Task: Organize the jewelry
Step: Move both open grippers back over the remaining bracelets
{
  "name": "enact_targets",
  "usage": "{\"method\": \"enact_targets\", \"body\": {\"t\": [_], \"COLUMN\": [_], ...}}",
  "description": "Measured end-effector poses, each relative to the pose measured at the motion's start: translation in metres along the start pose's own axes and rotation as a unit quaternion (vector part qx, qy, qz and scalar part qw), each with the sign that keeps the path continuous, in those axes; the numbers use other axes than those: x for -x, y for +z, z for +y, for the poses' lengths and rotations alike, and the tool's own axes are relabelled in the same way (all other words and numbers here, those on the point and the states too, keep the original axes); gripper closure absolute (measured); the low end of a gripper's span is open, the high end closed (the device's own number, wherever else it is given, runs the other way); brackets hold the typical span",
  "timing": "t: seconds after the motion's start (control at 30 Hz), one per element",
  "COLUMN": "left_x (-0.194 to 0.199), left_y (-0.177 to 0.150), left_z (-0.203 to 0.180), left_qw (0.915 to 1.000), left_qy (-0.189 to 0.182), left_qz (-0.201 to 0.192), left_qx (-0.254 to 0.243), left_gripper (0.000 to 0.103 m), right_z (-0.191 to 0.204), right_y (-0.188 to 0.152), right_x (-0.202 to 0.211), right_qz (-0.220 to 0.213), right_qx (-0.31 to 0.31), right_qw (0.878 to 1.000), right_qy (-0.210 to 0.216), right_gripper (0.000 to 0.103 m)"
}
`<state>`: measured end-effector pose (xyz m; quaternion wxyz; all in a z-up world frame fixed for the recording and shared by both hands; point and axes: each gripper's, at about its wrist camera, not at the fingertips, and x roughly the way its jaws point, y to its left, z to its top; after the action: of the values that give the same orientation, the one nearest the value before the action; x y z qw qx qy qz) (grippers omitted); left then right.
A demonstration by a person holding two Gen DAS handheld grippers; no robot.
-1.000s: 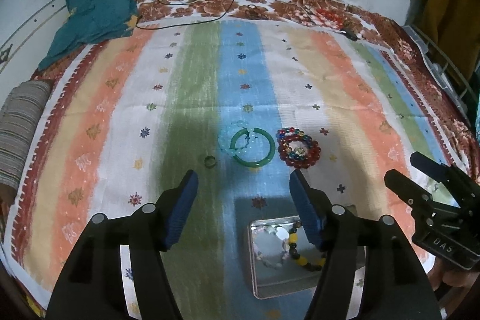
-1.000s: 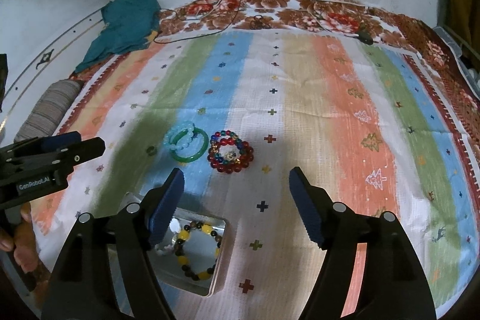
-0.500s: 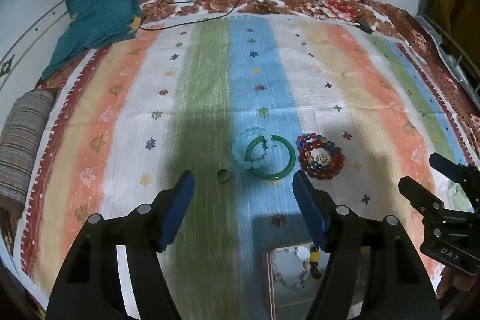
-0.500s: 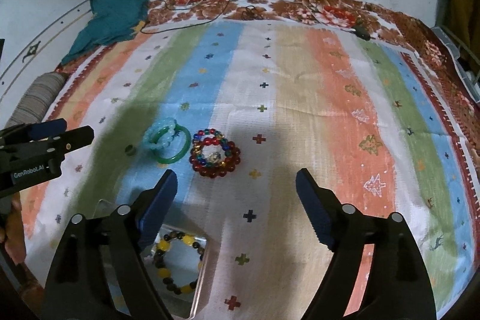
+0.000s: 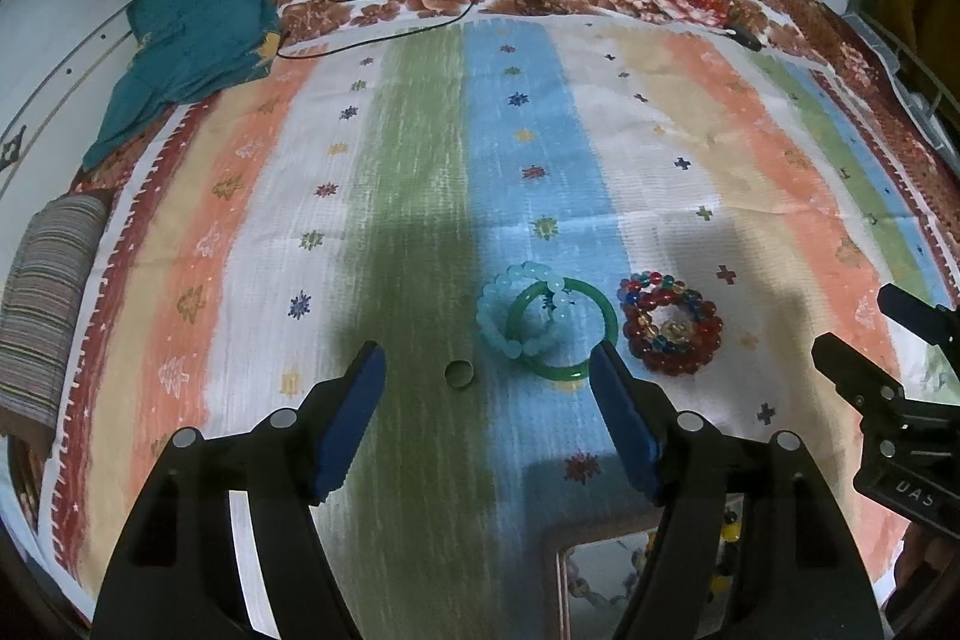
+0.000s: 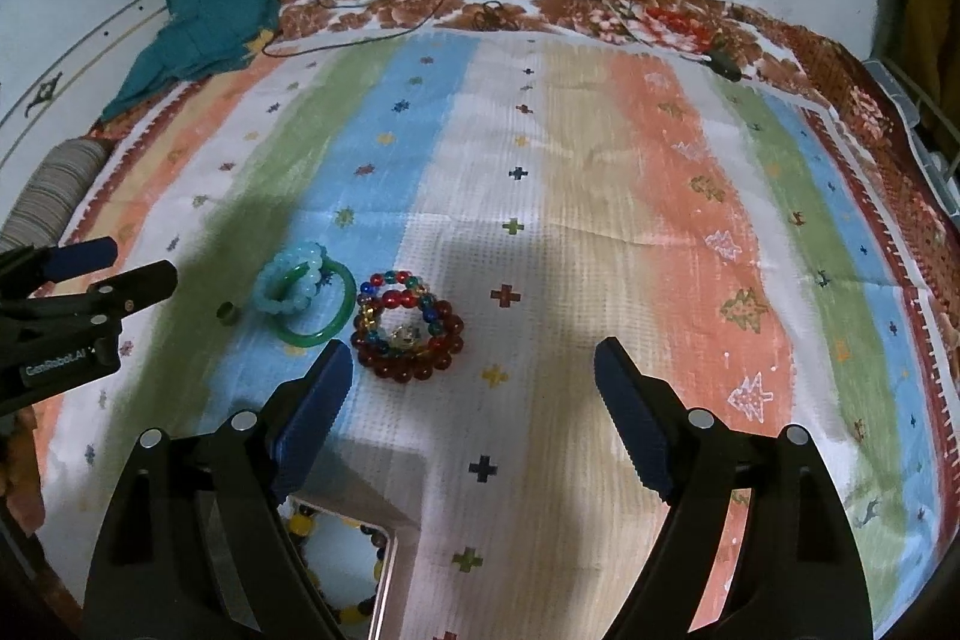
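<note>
On the striped cloth lie a small ring, a pale blue bead bracelet overlapping a green bangle, and a red and multicoloured bead bracelet. They also show in the right wrist view: the ring, the blue bracelet, the bangle, the red bracelet. A metal tray holding bead bracelets sits at the bottom edge, partly hidden by my fingers; it also shows in the right wrist view. My left gripper is open and empty, just short of the ring and bangle. My right gripper is open and empty, to the right of the red bracelet.
A teal cloth lies at the far left corner. Black cables run along the far floral border. A striped roll lies at the left edge. The wall stands behind the bed.
Both grippers have pulled back and up from the tray, which has slid toward the bottom edge of both views. The jewellery on the cloth has not moved. Both grippers stay open.
</note>
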<state>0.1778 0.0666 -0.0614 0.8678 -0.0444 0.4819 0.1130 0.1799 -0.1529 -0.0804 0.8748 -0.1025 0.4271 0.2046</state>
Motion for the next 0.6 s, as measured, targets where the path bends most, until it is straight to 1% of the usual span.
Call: {"method": "enact_targets", "body": {"t": [0.17,0.3,0.47,0.6], "left_x": [-0.011,-0.019,-0.034,-0.044], "left_y": [0.004,0.009,0.014,0.016], "left_z": [-0.001,-0.001,0.002,0.002], "left_qw": [0.9999,0.9998,0.9997,0.9991], "left_qy": [0.008,0.016,0.020,0.036], "left_qz": [0.005,0.004,0.012,0.013], "left_qx": [-0.005,-0.009,-0.009,-0.019], "left_gripper": [0.033,0.033,0.033,0.033], "right_z": [0.000,0.000,0.000,0.004], "right_y": [0.006,0.010,0.012,0.015], "right_x": [-0.006,-0.018,-0.031,-0.042], "right_qz": [0.000,0.008,0.016,0.021], "right_qx": [-0.001,-0.003,-0.006,-0.002], "right_qw": [1.000,1.000,1.000,1.000], "right_qy": [0.001,0.000,0.004,0.000], "right_gripper": [0.020,0.020,0.020,0.020]}}
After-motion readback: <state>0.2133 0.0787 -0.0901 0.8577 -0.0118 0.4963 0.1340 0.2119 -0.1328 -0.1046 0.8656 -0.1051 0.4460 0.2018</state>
